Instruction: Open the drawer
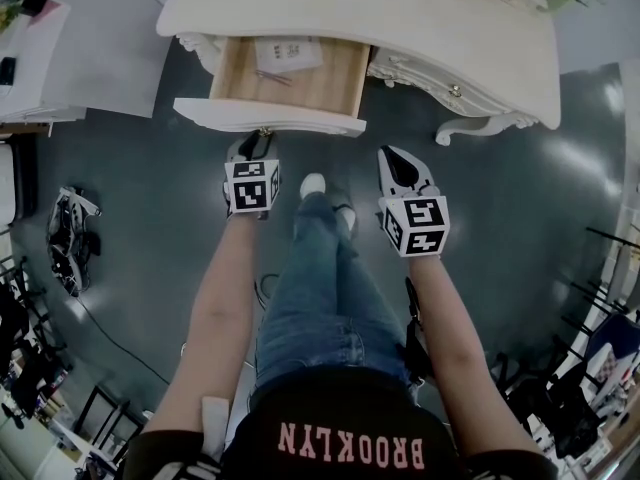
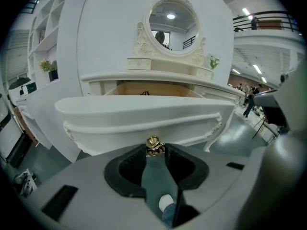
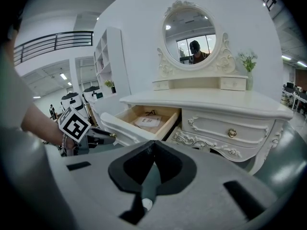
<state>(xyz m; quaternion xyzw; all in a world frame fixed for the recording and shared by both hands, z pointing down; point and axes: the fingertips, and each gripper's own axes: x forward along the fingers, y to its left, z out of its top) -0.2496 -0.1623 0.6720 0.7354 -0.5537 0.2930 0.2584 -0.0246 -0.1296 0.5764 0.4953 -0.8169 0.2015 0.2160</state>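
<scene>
The white dressing table (image 1: 400, 18) has its left drawer (image 1: 270, 116) pulled out, with a paper (image 1: 288, 54) lying inside on the wooden bottom. My left gripper (image 1: 258, 140) is at the drawer front, shut on the small brass knob (image 2: 153, 146), which sits pinched between the jaw tips. In the right gripper view the open drawer (image 3: 148, 116) and the left gripper (image 3: 103, 137) show at the left. My right gripper (image 1: 395, 156) hangs in the air in front of the table's right half, touching nothing. Its jaws (image 3: 153, 145) meet at the tips with nothing between them.
A second, closed drawer with a brass knob (image 3: 232, 133) is to the right of the open one. An oval mirror (image 3: 192, 37) stands on the table top. The person's leg and white shoe (image 1: 313, 184) are between the grippers. A black-and-white object (image 1: 70, 238) lies on the floor at left.
</scene>
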